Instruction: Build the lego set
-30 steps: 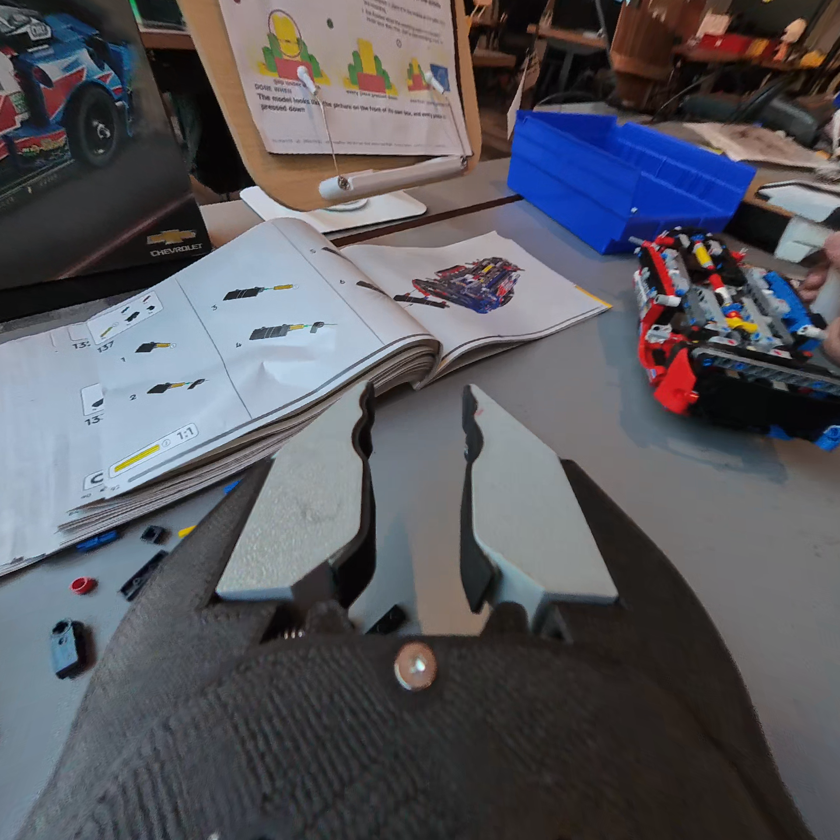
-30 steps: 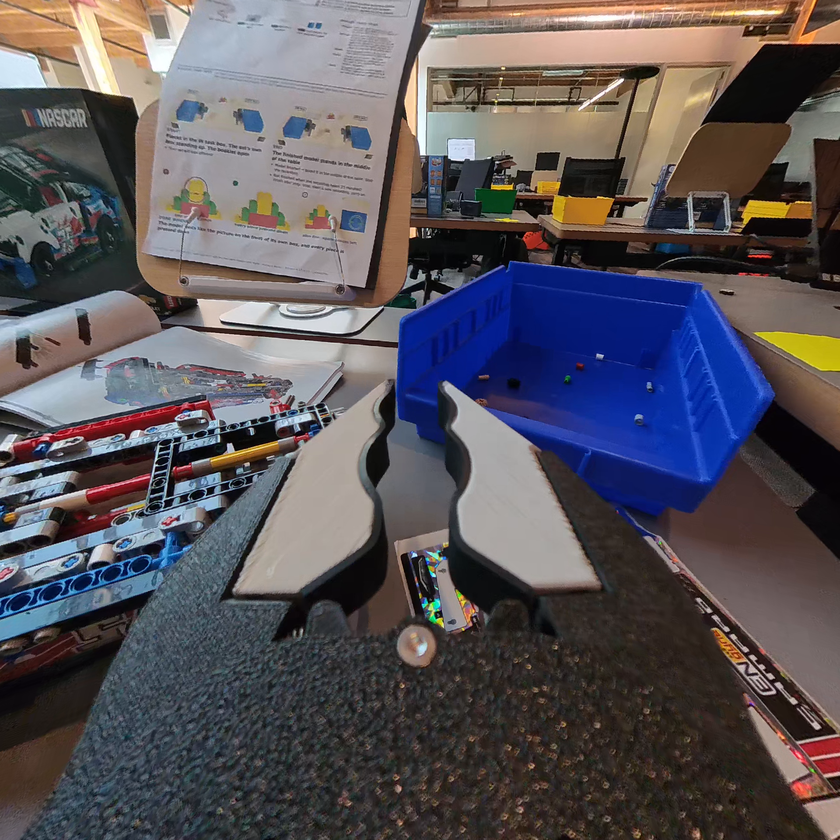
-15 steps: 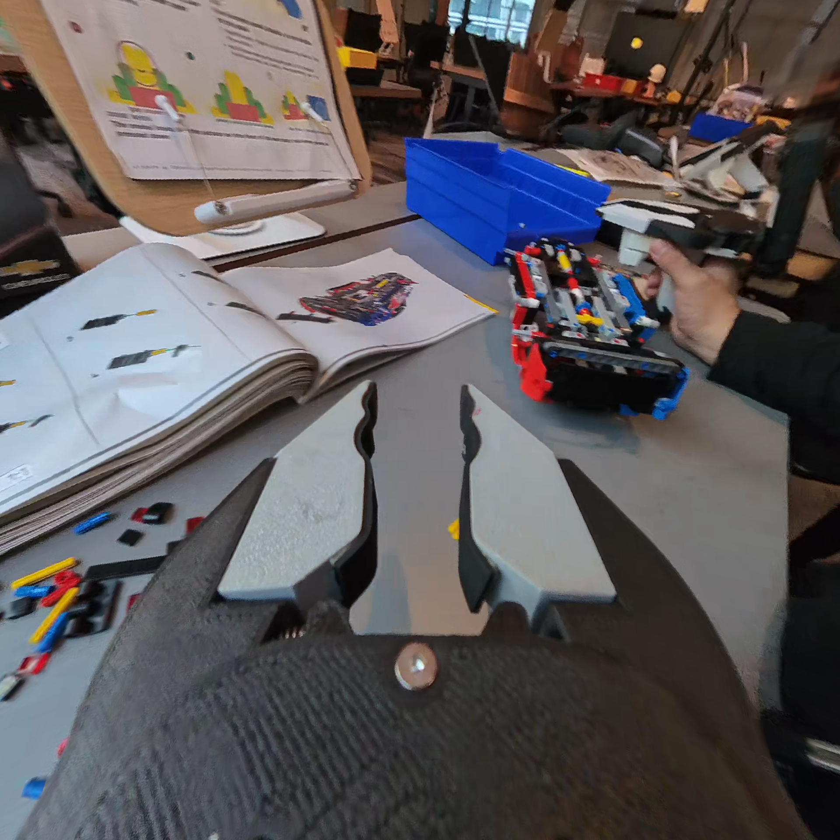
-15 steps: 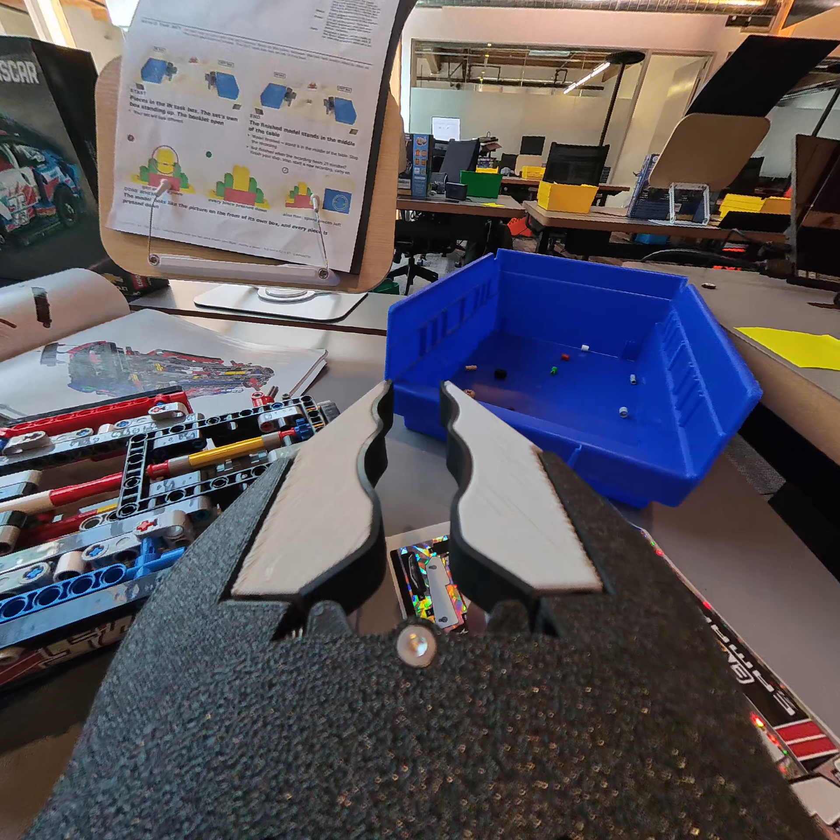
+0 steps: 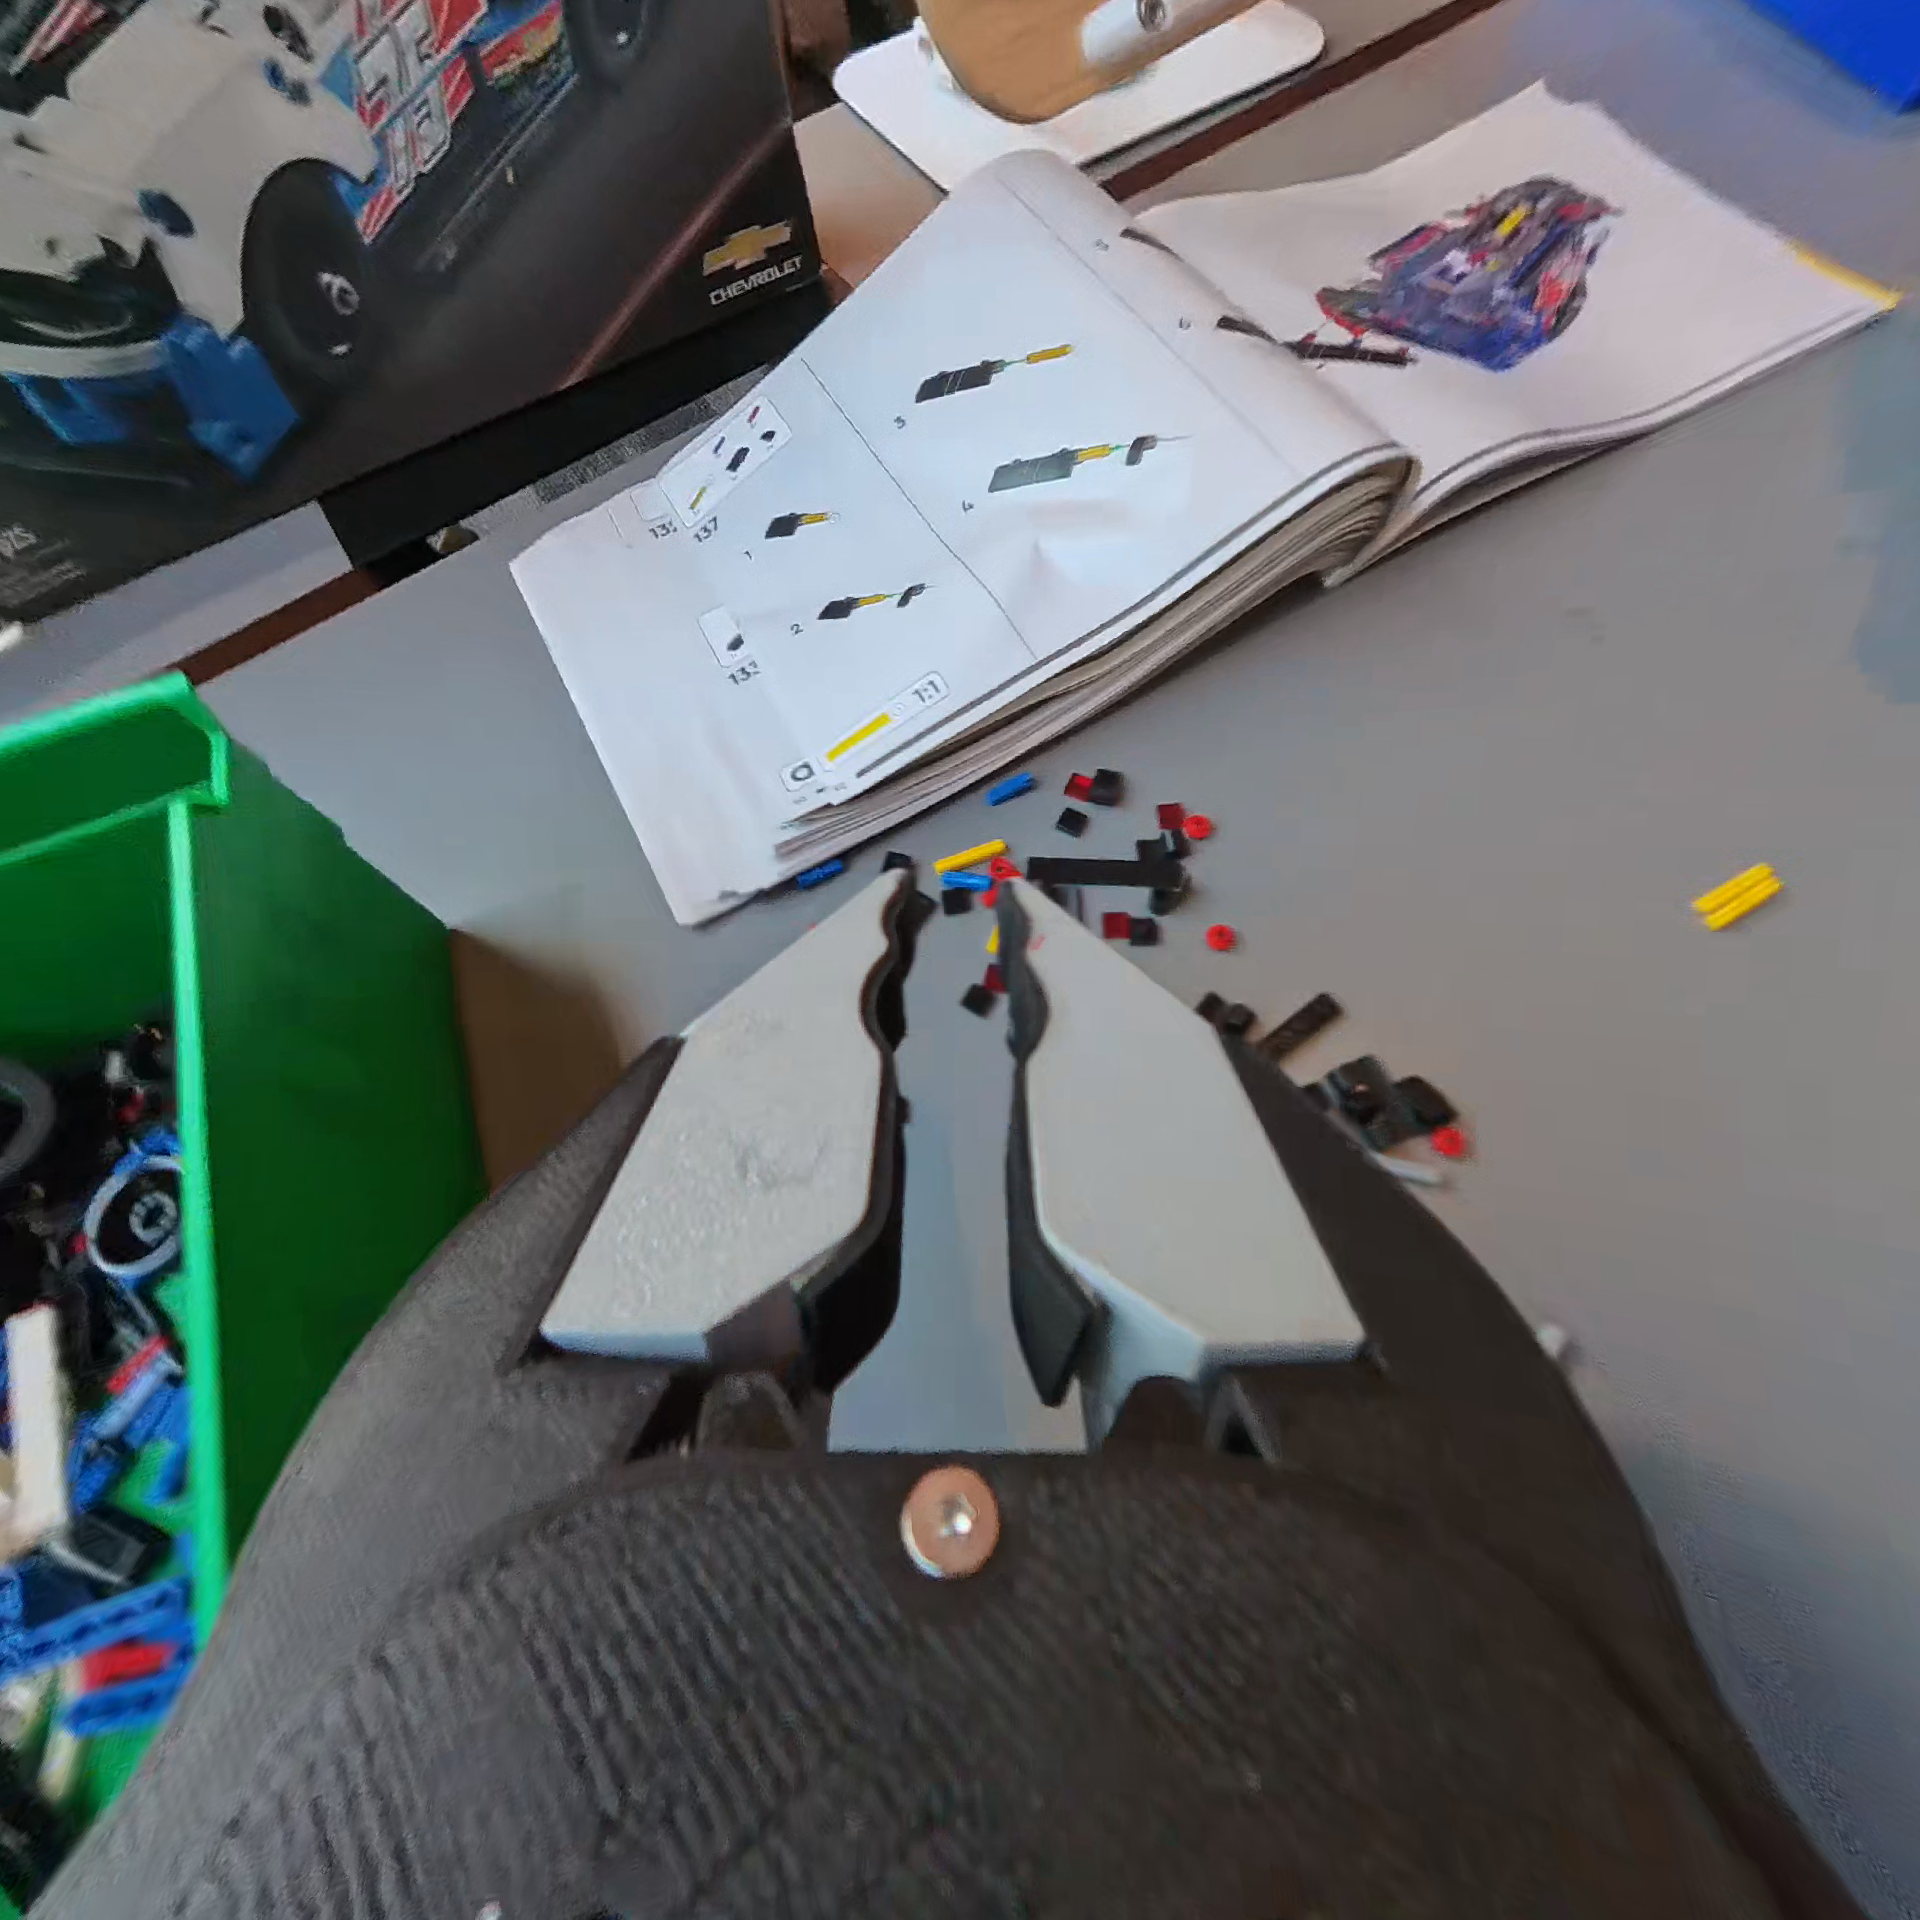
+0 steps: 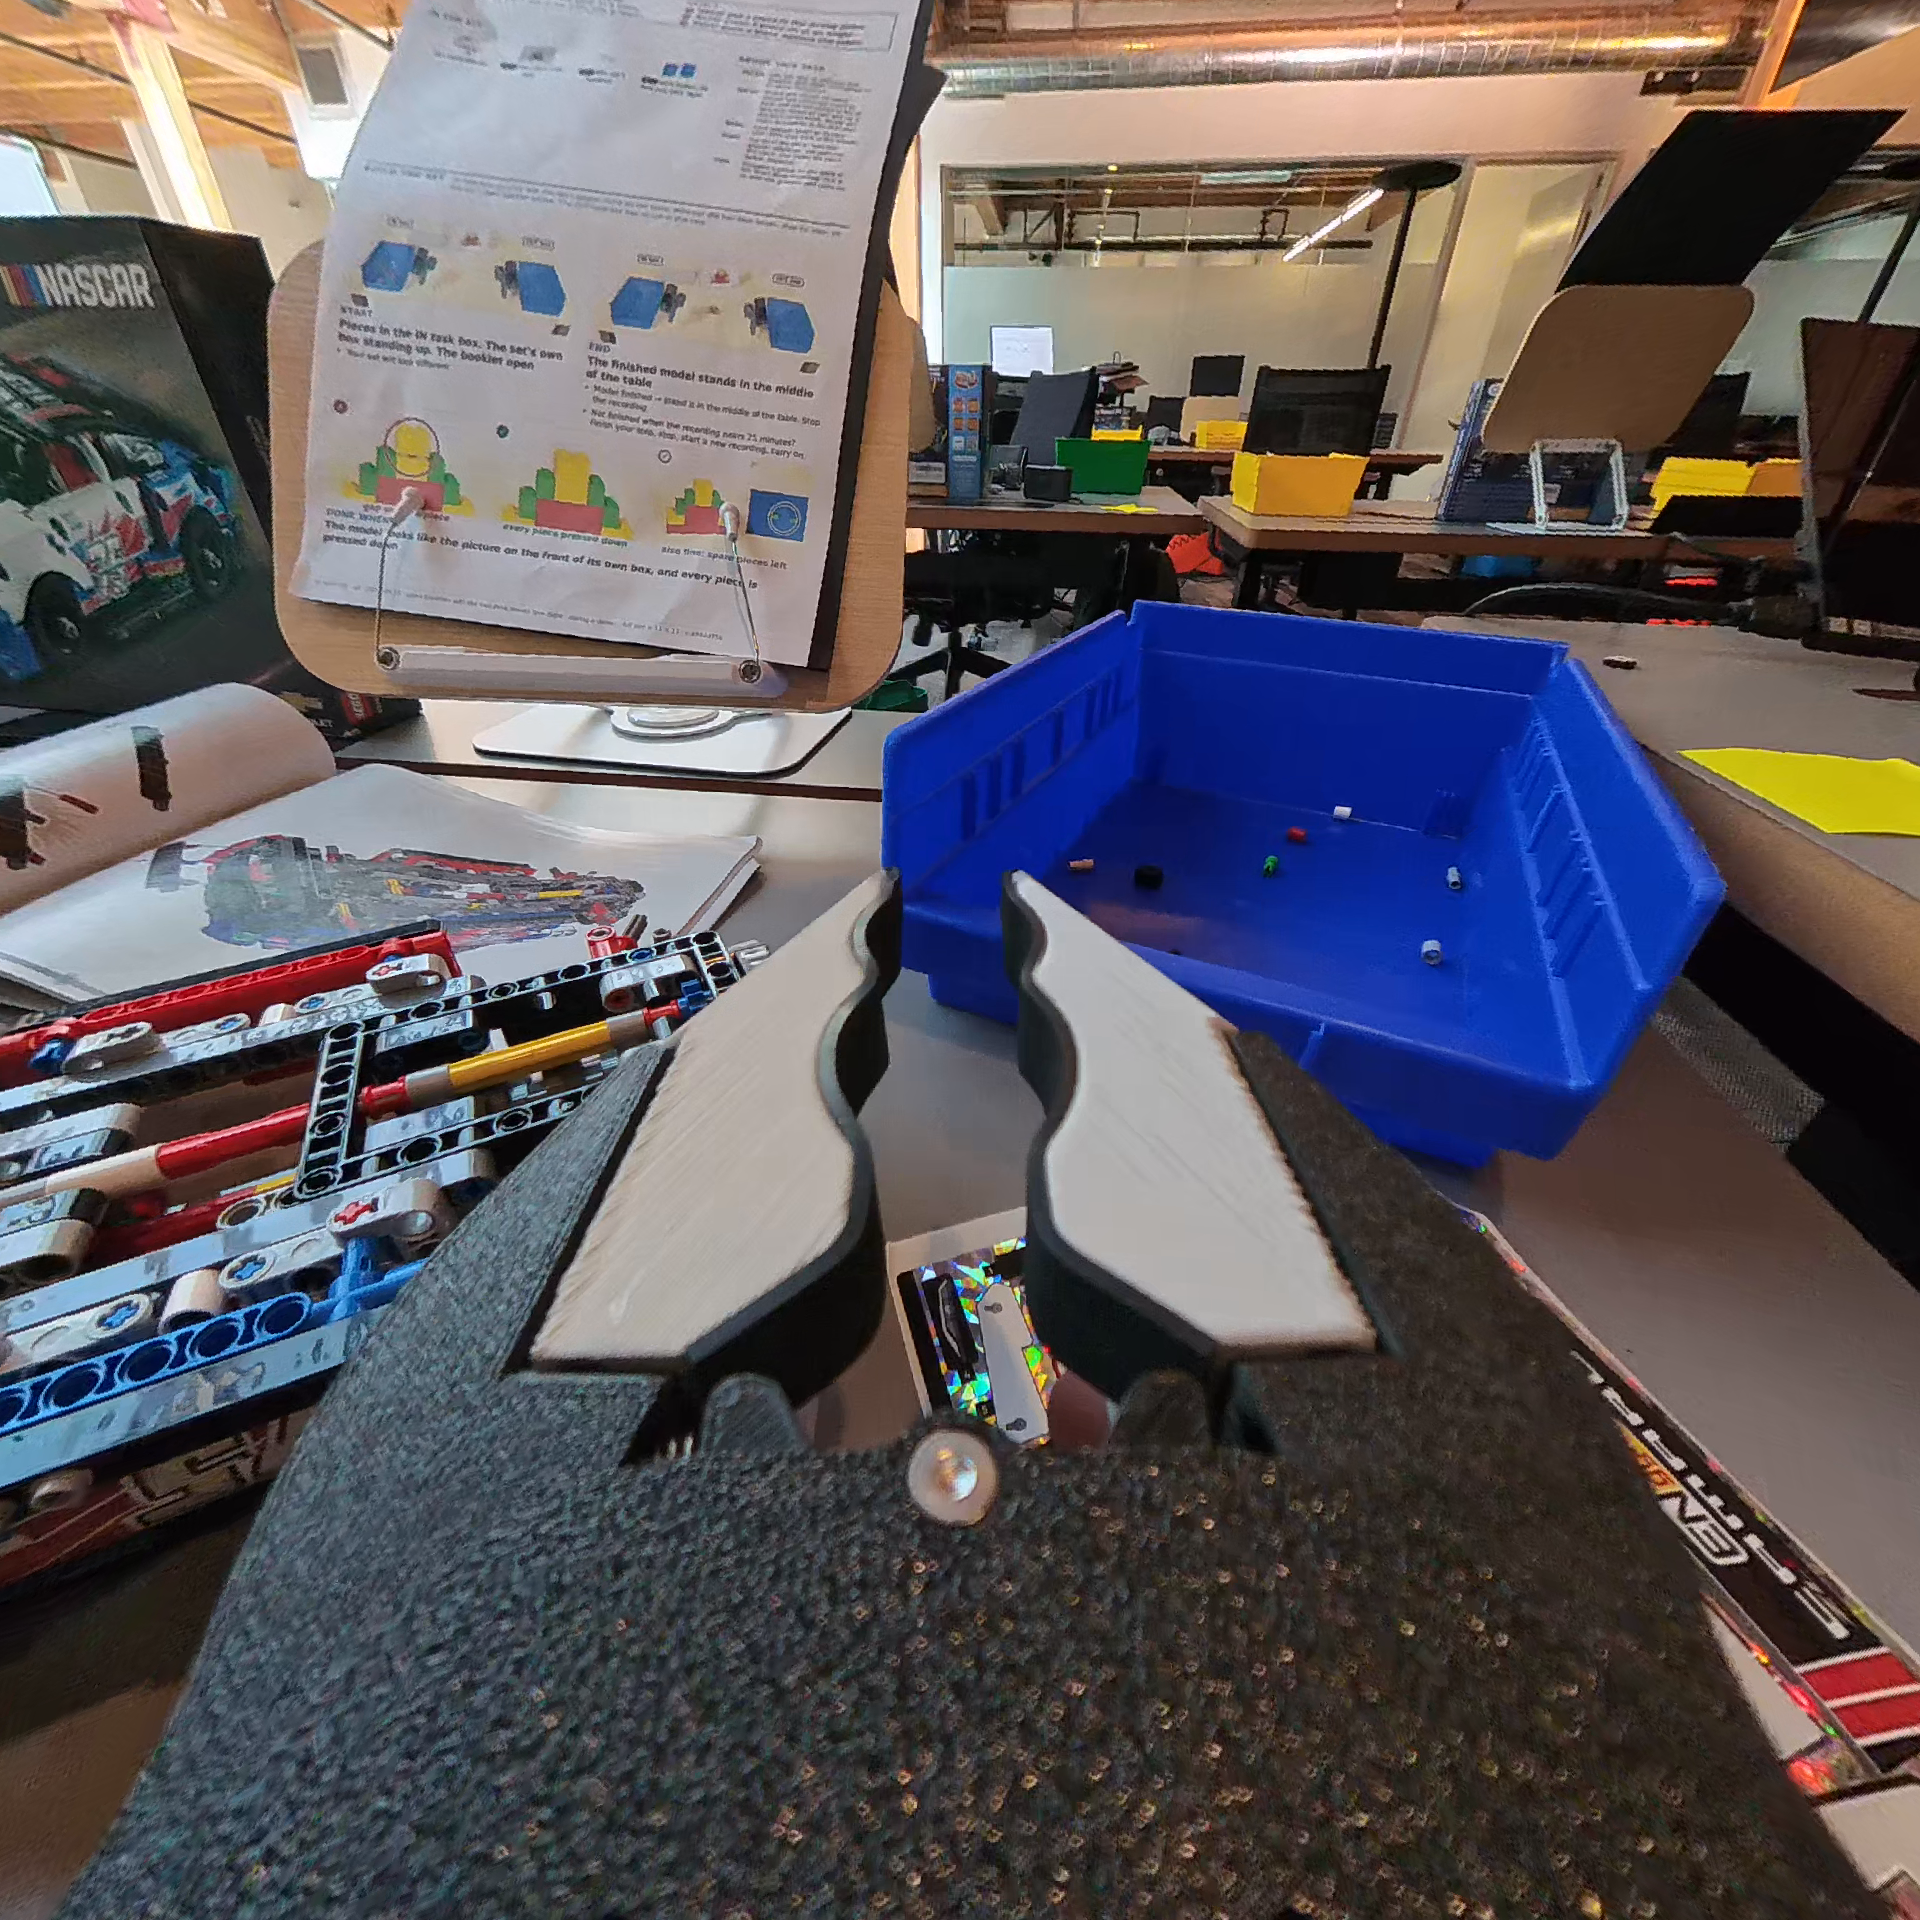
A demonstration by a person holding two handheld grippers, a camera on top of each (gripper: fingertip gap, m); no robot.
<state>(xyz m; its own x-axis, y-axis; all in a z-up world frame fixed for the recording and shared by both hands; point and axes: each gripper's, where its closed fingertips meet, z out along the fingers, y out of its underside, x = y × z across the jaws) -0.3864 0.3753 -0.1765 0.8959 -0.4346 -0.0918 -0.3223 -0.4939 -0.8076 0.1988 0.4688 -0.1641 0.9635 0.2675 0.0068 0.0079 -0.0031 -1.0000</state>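
Left gripper (image 5: pixel 956 899): fingers parted by a narrow gap, nothing between them; tips hang over the scattered loose pieces on the grey bench (image 5: pixel 1558 1143).
Right gripper (image 6: pixel 951 894): fingers parted by a narrow gap, nothing held; tips point toward the near left corner of the blue bin.
Car model (image 6: pixel 312 1101): partly built frame of red, black, grey and blue beams with a yellow axle; lies on the bench just left of the right gripper, in front of the open booklet.
Loose pieces (image 5: pixel 1112 868): small black, red, blue and yellow parts spread on the bench just past the left fingertips, near the lower corner of the booklet.
Yellow pins (image 5: pixel 1737 894): two short rods lying side by side, well apart to the right of the loose pieces.
Booklet (image 5: pixel 1039 499): open, flat on the bench; left page shows numbered sub-steps, right page shows the model.
Green bin (image 5: pixel 197 935): at the left edge of the left wrist view, holding many mixed parts.
Blue bin (image 6: pixel 1558 1049): right of the model, nearly bare; a few tiny pieces on its floor.
Set box (image 5: pixel 416 208): upright behind the booklet, car picture on its front.
Sheet stand (image 6: pixel 592 416): wooden board on a white base holding a printed sheet, behind the booklet.
Sticker sheet (image 6: pixel 977 1340): shiny, lies on the bench under the right gripper.
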